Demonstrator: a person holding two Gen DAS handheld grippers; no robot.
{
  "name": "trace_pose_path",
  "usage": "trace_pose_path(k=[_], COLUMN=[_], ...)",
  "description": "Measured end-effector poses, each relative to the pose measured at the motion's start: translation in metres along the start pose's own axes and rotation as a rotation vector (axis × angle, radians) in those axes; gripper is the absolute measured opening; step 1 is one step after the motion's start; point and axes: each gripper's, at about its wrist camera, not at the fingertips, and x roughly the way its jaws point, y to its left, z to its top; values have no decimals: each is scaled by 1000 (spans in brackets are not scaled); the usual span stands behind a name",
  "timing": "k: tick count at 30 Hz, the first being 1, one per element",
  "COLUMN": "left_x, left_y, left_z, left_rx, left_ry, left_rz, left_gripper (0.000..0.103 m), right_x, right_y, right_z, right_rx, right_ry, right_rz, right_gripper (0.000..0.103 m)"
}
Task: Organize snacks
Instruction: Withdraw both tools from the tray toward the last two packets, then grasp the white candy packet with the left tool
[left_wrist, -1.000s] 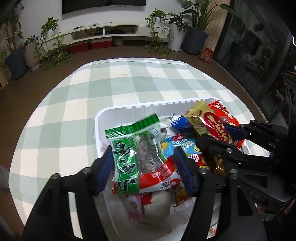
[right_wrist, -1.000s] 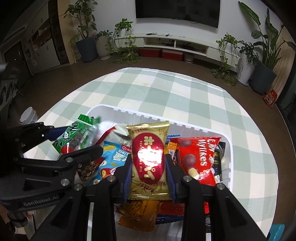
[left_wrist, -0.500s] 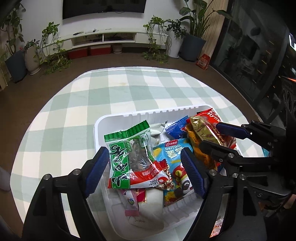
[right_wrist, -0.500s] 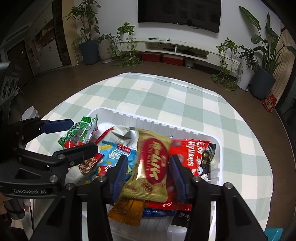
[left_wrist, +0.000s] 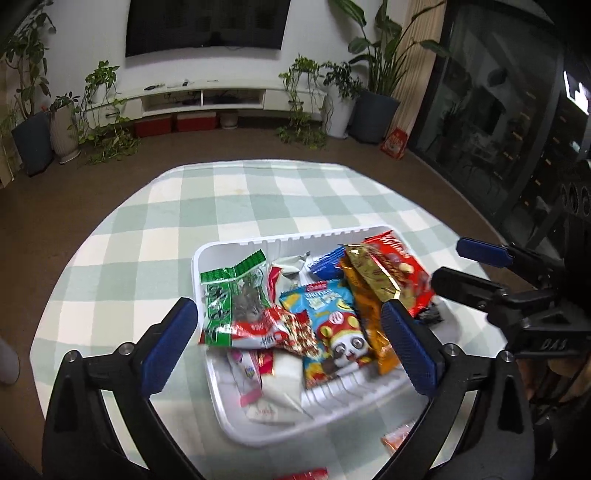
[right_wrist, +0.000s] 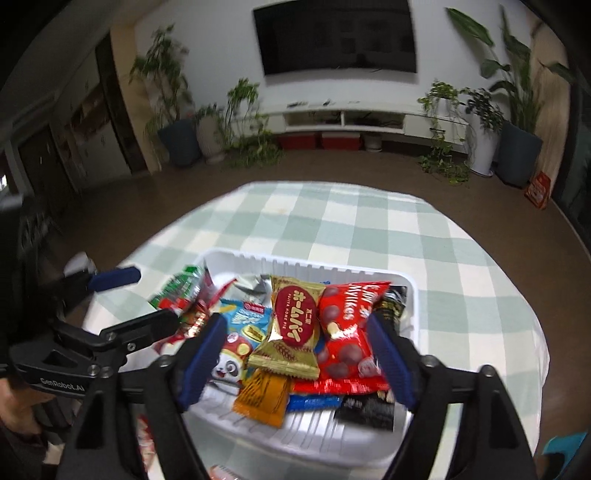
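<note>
Moved since earlier: both tools have let go and drawn back/up from the tray; the green seaweed-type pkt that sat between the left pads and the gold pie pkt that sat between the right pads now lie free on the pile.
Left tool (left_wrist: 288, 343): jaws opening, nothing pressed between pads; the pads straddle the tray's near-left part w/o touching any pkt.
Right tool (right_wrist: 295, 360): jaws opening too, released; gold pkt sits in the gap but the pads stand clear of it.
White tray (left_wrist: 236, 417): on the checked worktop (left_wrist: 155, 240), near its front edge, heaped w/ snacks.
Green pkt (left_wrist: 231, 295): left end of tray, leaning on the rim.
Blue panda chips bag (left_wrist: 328, 321): mid tray, flat.
Gold pie pkt (right_wrist: 293, 325): on top, centre-right, overlapping the red Mylikes bag (right_wrist: 345, 332).
Orange pkt (right_wrist: 264, 393): under the gold one, toward the near wall.
Strays: a red wrapper (left_wrist: 308, 474) and an orange bit (left_wrist: 397, 439) lie on the cloth outside the tray, near edge; can't read what they are.
Step in hand: drop-off just done for two pkts, tools clearing out.
Next, I'd say: reach for the strays near the front edge; they lie flat, so a low approach and a pinch on a crimped end, then into the tray.
</note>
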Motion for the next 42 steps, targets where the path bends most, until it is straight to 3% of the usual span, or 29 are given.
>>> trace_pose_path(k=[7, 11, 15, 19, 28, 34, 37, 39, 42], left_x=[-55, -70, -77, -78, -45, -36, -28, -21, -16], left_y=[1, -2, -4, -15, -25, -24, -20, -19, -19], left_z=[-45, -92, -124, -148, -161, -162, -160, -160, -162], left_rx=[-31, -56, -119, -93, -17, 11, 8, 9, 22], left_ry=[-67, -27, 13, 48, 183, 216, 242, 274, 288], left_rz=[15, 45, 24, 39, 127, 179, 196, 206, 207], left_gripper=[102, 102, 102, 102, 102, 102, 96, 77, 69], right_x=[-49, -68, -76, -81, -84, -83, -83, -81, -78], right_y=[3, 9, 13, 8, 15, 21, 28, 30, 33], right_z=[-34, -69, -102, -137, -188, -188, -186, -186, -186], right_rx=[72, 120, 178, 253, 262, 265, 243, 240, 236], right_ry=[-63, -65, -18, 41, 134, 134, 130, 135, 138], right_rz=[52, 68, 58, 18, -23, -26, -38, -38, -42], right_gripper=[91, 96, 96, 96, 96, 96, 96, 96, 96])
